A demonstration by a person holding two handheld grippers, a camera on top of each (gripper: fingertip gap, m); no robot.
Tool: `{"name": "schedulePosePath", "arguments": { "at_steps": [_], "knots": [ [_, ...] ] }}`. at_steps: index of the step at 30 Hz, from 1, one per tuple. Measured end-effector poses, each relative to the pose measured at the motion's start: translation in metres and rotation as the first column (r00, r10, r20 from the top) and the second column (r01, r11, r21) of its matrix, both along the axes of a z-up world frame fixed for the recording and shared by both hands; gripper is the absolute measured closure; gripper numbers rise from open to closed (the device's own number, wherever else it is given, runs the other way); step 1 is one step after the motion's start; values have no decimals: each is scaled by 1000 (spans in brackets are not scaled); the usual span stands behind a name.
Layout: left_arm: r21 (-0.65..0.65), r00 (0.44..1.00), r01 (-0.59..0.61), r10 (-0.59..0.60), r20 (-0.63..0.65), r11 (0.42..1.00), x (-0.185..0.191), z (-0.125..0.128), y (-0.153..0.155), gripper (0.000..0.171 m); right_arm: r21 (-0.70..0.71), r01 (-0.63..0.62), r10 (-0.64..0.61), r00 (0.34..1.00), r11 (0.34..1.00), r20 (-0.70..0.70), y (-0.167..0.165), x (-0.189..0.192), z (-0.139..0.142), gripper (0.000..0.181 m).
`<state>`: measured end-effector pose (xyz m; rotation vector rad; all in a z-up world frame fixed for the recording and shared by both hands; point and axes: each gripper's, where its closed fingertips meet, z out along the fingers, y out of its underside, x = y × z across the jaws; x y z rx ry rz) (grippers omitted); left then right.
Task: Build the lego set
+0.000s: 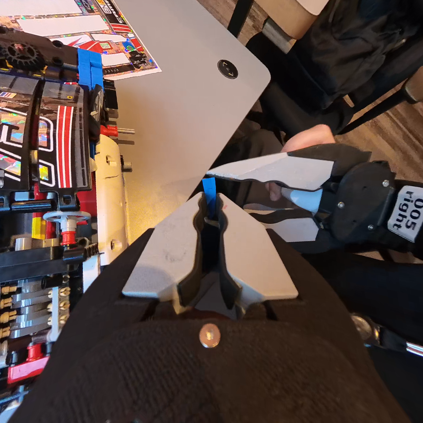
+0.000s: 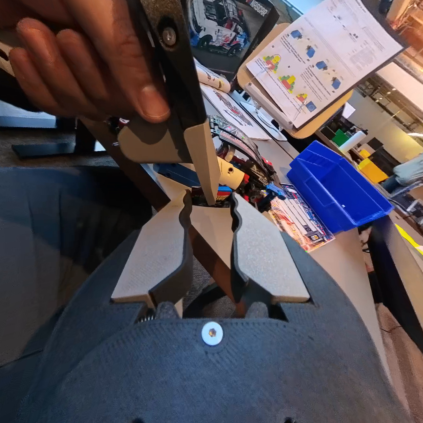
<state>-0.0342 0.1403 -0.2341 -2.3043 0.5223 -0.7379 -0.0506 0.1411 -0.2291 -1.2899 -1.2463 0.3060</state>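
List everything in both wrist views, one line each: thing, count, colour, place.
Lego car model: one, black, red and white with blue parts, on the table's left.
Sticker sheet: one, shiny multicolour, beyond the model.
Blue piece: one thin strip, pinched between the left gripper's fingertips.
Table: one, light grey, round black button near its corner.
Storage bin: one, blue, on the table's right.
Instruction booklet: one, white with coloured pictures, open on a stand.
Set box: one, dark with a car picture, at the back.
Left gripper: black with grey fingers, shut on the blue piece.
Right gripper: same build, open, near the left gripper's tips.
Hand: one, holding the left gripper.
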Motion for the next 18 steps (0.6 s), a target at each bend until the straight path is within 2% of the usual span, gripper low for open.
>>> {"name": "schedulePosePath", "arguments": {
  "at_steps": [1, 3, 7, 15, 18],
  "knots": [
    [11, 1000, 9, -9, -10, 1000, 0, 0, 0, 168, 23, 15, -15, 1000, 1000, 4, 0, 0, 0, 149],
    [29, 1000, 22, -22, -20, 999, -1, 0, -1, 168, 70, 47, -48, 999, 996, 13, 0, -1, 0, 149],
    [51, 999, 46, -45, -11, 998, -5, 3, -3, 168, 47, 81, -81, 997, 996, -16, -2, -5, 4, 150],
    [91, 997, 48, -43, -57, 995, -25, 9, -1, 166, 125, 129, -121, 990, 984, -70, -1, -26, 14, 150],
    [131, 997, 43, -34, -71, 990, -38, 24, 1, 133, 159, 111, -101, 992, 981, -72, -2, -29, 17, 150]
  ]
}}
